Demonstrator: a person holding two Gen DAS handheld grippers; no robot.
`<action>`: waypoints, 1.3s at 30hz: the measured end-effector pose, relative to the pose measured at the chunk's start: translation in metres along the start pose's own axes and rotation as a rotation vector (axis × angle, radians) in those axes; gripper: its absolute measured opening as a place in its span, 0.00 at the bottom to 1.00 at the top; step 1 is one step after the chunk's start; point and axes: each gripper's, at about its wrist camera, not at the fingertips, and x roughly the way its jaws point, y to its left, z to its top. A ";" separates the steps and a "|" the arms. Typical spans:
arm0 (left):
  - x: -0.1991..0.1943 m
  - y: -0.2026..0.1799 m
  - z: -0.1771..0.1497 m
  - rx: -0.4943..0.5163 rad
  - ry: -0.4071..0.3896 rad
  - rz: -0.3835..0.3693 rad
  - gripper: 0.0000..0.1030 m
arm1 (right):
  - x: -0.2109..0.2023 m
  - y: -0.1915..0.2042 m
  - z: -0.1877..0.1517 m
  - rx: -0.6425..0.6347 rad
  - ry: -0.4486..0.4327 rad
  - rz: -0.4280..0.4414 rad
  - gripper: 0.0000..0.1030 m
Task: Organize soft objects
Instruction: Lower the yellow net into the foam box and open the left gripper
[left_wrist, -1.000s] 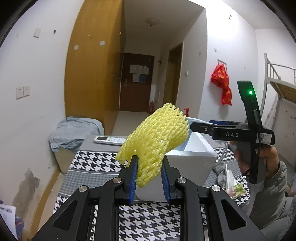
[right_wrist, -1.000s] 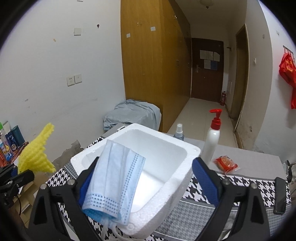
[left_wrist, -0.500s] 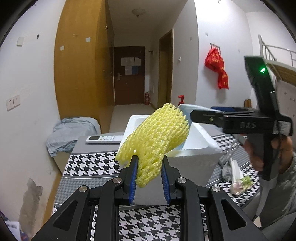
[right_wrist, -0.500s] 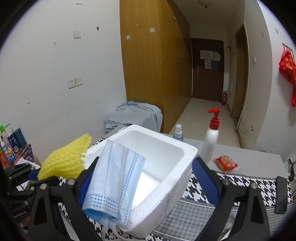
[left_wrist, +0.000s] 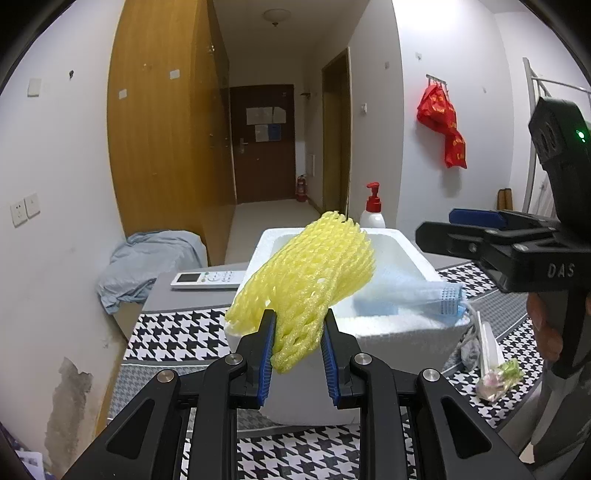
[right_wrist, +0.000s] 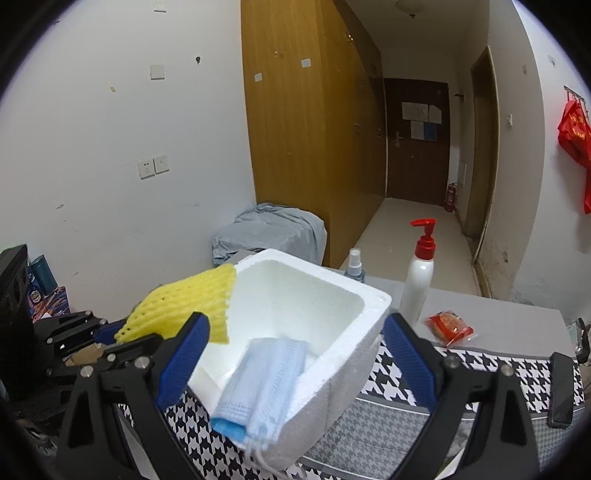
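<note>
Yellow foam net sleeve (left_wrist: 306, 273) is sitting pinched at its lower end between the blue-padded fingers (left_wrist: 266, 349) of the left gripper (left_wrist: 297, 350), its free end reaching over the near-left rim of the white foam box (left_wrist: 388, 343). In the right wrist view the same sleeve (right_wrist: 184, 306) is hanging over the box's left edge (right_wrist: 258, 258), above the opening.

Blue face mask (right_wrist: 258, 384) is lying draped over the near wall of the box (right_wrist: 317, 391), partly inside, partly spilling down the outside, its ear loops dangling below. From the left wrist view the mask (left_wrist: 410, 295) is resting on the right rim.

Right gripper (right_wrist: 295, 358) is standing with its fingers (right_wrist: 408, 360) spread wide, holding nothing, straddling the box and mask. The left camera is catching it from the side (left_wrist: 517, 251), gripped in a hand.

The box is standing on a houndstooth-patterned worktop (right_wrist: 472, 373). Behind it, a white pump bottle with a red top (right_wrist: 419, 273) and a small spray bottle (right_wrist: 354, 264). A red snack packet (right_wrist: 448, 326) is lying to the right, a remote control (left_wrist: 207, 278) off to the left. A grey cloth (left_wrist: 147, 262) is heaped against the wall.
</note>
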 end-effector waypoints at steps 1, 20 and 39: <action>0.001 0.000 0.001 0.002 0.000 -0.001 0.24 | -0.001 0.000 0.000 0.001 -0.002 -0.001 0.94; 0.015 -0.011 0.015 0.009 0.004 -0.033 0.24 | -0.021 -0.015 -0.008 0.023 -0.024 -0.044 0.94; 0.040 -0.020 0.024 -0.015 0.015 -0.040 0.26 | -0.048 -0.044 -0.029 0.078 -0.019 -0.154 0.94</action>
